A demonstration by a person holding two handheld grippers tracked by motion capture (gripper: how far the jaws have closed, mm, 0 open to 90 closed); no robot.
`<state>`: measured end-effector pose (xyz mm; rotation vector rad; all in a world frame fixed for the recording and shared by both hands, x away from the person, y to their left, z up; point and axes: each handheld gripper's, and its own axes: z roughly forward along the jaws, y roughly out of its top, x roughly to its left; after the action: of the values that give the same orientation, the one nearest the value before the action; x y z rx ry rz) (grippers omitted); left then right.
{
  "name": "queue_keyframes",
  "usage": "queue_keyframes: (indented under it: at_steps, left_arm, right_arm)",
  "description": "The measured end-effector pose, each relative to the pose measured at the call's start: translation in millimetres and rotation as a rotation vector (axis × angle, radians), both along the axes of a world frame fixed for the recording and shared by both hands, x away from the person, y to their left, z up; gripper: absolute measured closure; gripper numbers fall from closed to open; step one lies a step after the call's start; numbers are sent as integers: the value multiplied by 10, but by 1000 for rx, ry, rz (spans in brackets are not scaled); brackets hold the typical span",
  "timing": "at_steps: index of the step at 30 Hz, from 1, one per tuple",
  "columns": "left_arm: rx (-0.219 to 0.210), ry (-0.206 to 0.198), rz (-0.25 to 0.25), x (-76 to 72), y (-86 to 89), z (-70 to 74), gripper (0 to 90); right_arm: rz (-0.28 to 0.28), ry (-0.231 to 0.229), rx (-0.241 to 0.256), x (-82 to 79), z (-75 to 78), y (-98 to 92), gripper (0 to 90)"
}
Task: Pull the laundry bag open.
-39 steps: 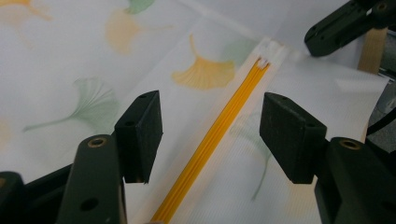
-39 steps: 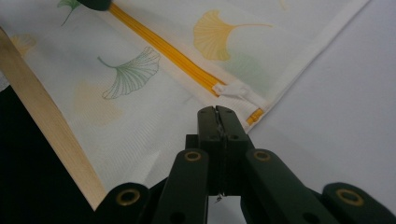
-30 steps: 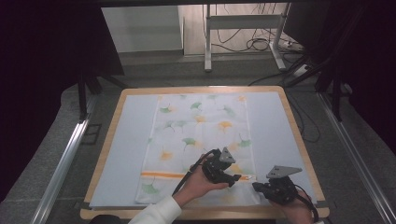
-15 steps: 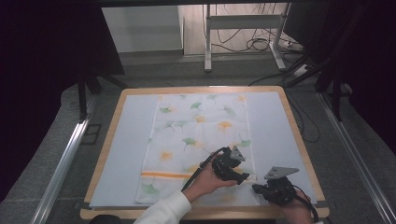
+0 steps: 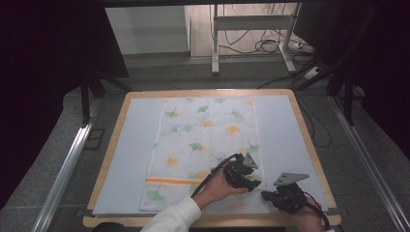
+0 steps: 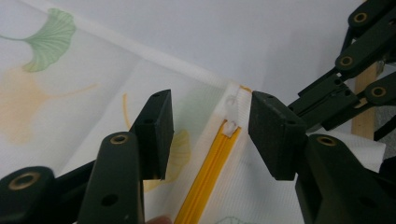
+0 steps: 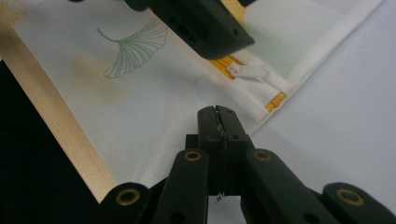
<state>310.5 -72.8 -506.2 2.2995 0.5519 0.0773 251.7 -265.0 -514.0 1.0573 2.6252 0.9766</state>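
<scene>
Looking down from the high view, a white ginkgo-print cloth cover (image 5: 205, 154) lies flat on the pale mat of the wooden counter (image 5: 309, 145), with the left gripper (image 5: 255, 183) over its near right corner and the right gripper (image 5: 266, 195) just beside it at the near edge. The left gripper view shows the jaws standing open on either side of the white zipper pull (image 6: 229, 122), which sits at the end of the yellow zipper (image 6: 208, 172) close to the cover's hem; nothing is gripped yet. The right gripper view shows that gripper's jaws pressed together, apparently pinching the cover's edge near the corner, though the fabric between them is hard to make out. Judged from this, the step in hand is seizing the pull; the next move calls for closing the left jaws squarely on the small tab while the right holds the cloth taut. The right gripper's linkage crowds the corner, leaving little room.
</scene>
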Motion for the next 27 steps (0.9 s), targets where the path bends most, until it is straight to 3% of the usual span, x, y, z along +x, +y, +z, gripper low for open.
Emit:
queue_keyframes:
  at_steps: [3, 13, 18, 21, 26, 27]
  left_arm:
    - [17, -14, -21, 6, -28, 11, 527]
    - [23, 4, -39, 9, -127, -41, 587]
    - [47, 19, -63, 31, -198, -74, 665]
    - [70, -2, -68, 26, -219, -79, 709]
    - [69, 2, -70, 26, -228, -83, 783]
    - [82, -14, -77, 19, -239, -78, 806]
  right_arm:
    - [1, 1, 1, 2, -1, -3, 887]
    - [2, 7, 8, 9, -4, -11, 887]
    - [3, 5, 6, 8, -5, -12, 887]
    - [4, 4, 5, 8, -5, -12, 888]
    - [6, 3, 3, 10, -5, -11, 888]
    - [6, 3, 3, 10, -5, -11, 888]
